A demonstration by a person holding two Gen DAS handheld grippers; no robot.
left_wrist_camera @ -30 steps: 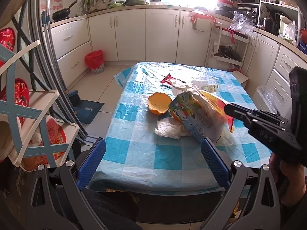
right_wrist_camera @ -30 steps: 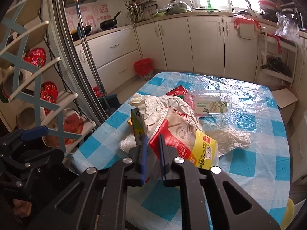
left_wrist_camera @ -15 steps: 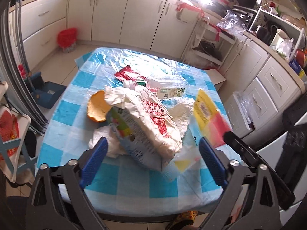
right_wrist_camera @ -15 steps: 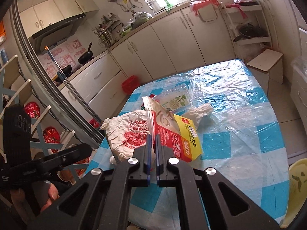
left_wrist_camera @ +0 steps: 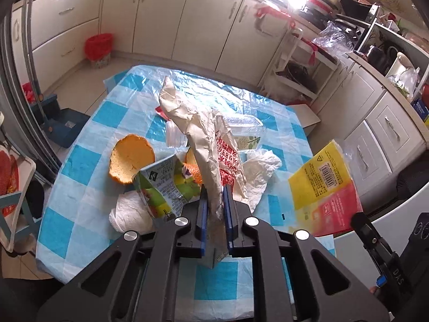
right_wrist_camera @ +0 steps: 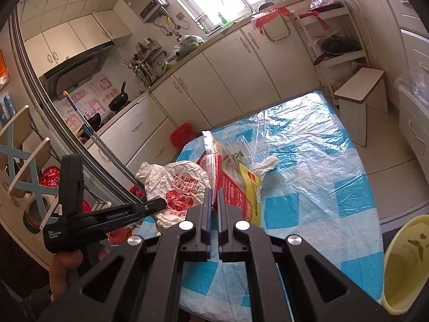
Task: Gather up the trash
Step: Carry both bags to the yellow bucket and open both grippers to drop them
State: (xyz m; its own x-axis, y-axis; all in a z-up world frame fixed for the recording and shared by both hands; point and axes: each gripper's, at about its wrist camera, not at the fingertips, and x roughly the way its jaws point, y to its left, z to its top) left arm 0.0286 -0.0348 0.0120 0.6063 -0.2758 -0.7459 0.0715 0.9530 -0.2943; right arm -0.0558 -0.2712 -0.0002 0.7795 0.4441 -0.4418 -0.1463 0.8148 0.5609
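A: The white plastic bag (left_wrist_camera: 203,145) stands over the table (left_wrist_camera: 88,139), its edge pinched by the left tool (left_wrist_camera: 213,209), whose jaws just closed

B: Right tool (right_wrist_camera: 213,201) grips the red-yellow wrapper (right_wrist_camera: 241,190); next, probably open the bag and drop it in

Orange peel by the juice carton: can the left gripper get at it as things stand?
Probably not: the left gripper is shut on the white plastic bag. The orange peel lies uncovered.

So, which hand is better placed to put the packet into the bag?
Right, probably. The right fingers hold the red-and-yellow packet lifted beside the white plastic bag. The left fingers have just been closing on the bag's edge, holding it up.
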